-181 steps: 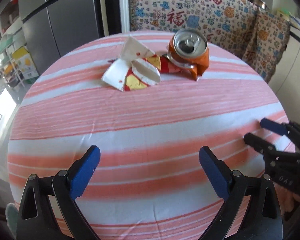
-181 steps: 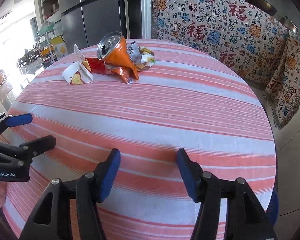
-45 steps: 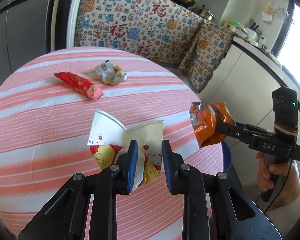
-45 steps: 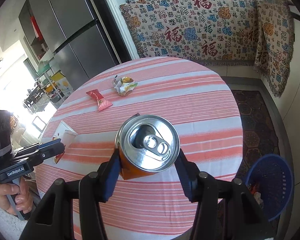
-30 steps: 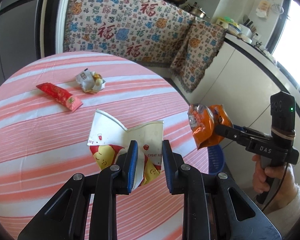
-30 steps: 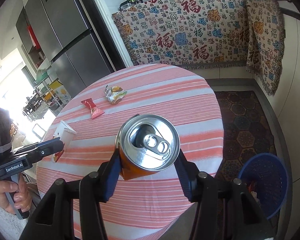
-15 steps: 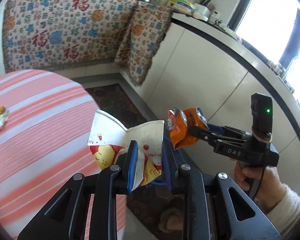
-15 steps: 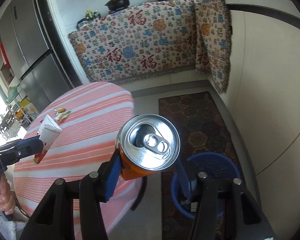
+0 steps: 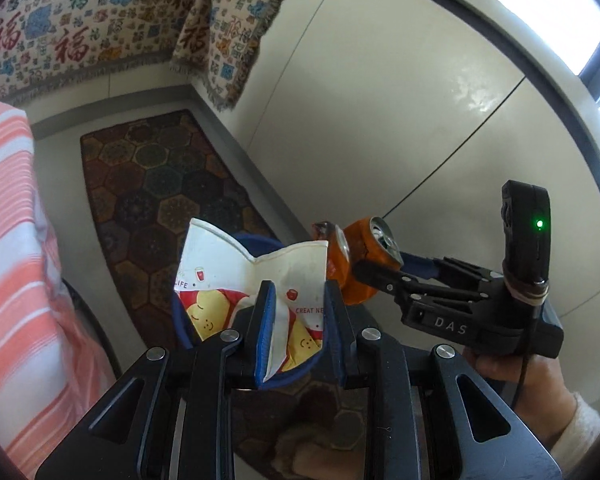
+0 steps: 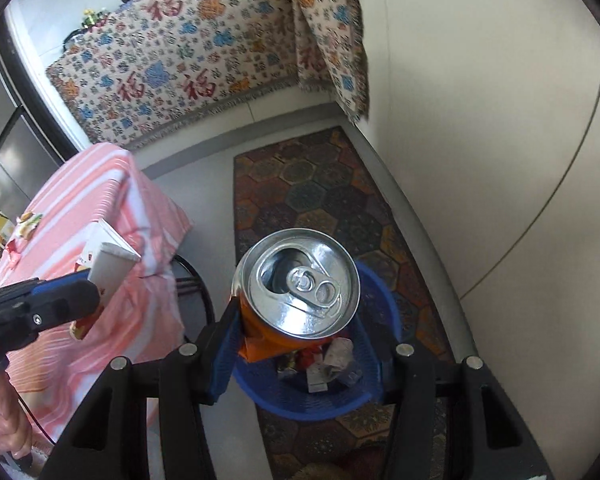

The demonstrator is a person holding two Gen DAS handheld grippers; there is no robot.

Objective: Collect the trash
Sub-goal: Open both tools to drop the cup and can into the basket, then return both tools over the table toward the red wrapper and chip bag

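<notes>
Cream cabinet fronts [image 10: 480, 128] curve round the right side of both views, and a patterned throw [image 10: 188, 60] with red characters hangs over the furniture behind. On the grey floor lies a dark rug [image 10: 320, 200] of coloured hexagons.

The left gripper [image 9: 296, 312] has its jaws drawn close together, clamped on a flattened paper cup [image 9: 252, 268], white with red and yellow cartoon print, whose torn rim stands up above the blue pads. The right gripper [image 10: 300, 344] has its jaws set wider, clamped on the sides of a crushed orange can [image 10: 296, 292] with its silver top and pull tab facing the right wrist camera. In the left wrist view the can [image 9: 356, 264] hangs just beside the cup's right edge; whether the two touch cannot be told.

Below both grippers stands a blue basket [image 10: 364, 396] on the rug, with crumpled wrappers [image 10: 332, 360] already lying in it. The can covers part of its opening in the right wrist view, and in the left wrist view the cup and jaws hide most of the basket [image 9: 292, 376].

To the left stands the bench [image 10: 92, 200], draped in a pink and white striped cloth that hangs down its side. A small crumpled wrapper [image 10: 28, 224] lies on its far left. A hand [image 9: 520, 384] with a pale sleeve grips the right gripper's handle.
</notes>
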